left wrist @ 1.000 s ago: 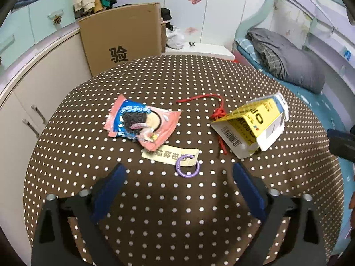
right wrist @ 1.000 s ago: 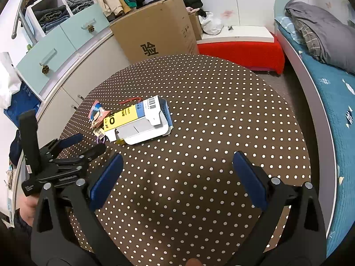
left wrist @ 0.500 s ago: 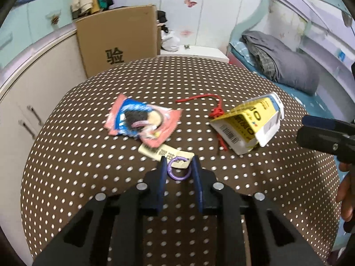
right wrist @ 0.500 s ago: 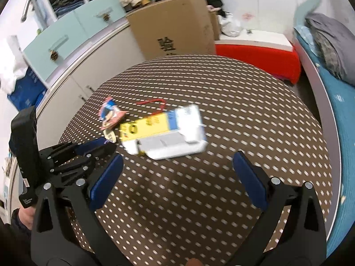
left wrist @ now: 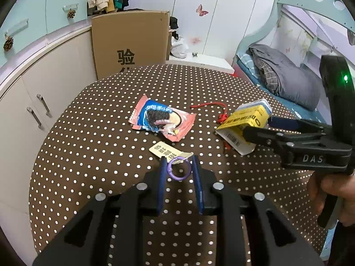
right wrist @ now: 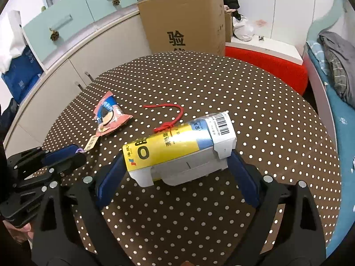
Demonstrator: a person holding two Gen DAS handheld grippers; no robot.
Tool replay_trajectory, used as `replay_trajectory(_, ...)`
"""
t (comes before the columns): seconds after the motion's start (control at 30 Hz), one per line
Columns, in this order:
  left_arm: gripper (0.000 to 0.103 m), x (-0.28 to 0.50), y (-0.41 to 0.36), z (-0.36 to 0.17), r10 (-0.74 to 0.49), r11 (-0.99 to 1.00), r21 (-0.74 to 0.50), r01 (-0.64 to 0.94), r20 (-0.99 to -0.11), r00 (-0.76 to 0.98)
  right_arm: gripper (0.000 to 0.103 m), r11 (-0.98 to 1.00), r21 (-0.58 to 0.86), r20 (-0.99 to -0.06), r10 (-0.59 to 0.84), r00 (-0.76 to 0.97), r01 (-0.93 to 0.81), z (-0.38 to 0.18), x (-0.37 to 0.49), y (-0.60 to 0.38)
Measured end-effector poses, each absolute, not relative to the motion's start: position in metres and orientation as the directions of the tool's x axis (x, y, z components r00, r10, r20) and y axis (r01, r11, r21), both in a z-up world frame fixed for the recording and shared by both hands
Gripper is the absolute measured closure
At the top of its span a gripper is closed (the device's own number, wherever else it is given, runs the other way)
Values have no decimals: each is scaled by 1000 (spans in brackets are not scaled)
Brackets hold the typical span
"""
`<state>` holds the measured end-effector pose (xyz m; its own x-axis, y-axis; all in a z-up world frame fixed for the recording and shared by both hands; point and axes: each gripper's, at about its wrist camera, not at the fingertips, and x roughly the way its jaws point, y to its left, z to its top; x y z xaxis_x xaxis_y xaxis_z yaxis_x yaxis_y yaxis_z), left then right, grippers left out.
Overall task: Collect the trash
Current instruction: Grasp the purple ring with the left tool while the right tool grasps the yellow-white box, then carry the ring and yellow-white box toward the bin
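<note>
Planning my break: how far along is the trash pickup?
Nothing looks cleared yet. The left gripper has shut on the purple ring of the paper tag; the right gripper's jaws are closing around the yellow carton. The snack wrapper and red string remain.

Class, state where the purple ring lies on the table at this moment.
In the left wrist view the purple ring sits low centre, clamped between the left gripper pads, attached to the yellow tag.
</note>
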<state>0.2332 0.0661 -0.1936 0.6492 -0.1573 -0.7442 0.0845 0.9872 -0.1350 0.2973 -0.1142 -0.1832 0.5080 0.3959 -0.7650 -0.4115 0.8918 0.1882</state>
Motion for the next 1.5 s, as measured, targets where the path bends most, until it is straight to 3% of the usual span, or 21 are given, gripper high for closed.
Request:
replay_trajectory(0.77, 81, 238, -7, -117, -300, 952, -148, 270, -633, 713, 16, 917, 274, -590, 399, 702, -291, -106, 249, -261)
replay_trajectory(1.17, 81, 253, -128, -77, -497, 848, -162, 505, -574, 651, 16, 945, 325, -522, 214, 826, -39, -82, 206, -405)
replay_trajectory(1.5, 81, 258, -240, -83, -582, 748, -129, 651, -598, 551, 16, 901, 379, -573, 48, 818, 212, -116, 175, -514)
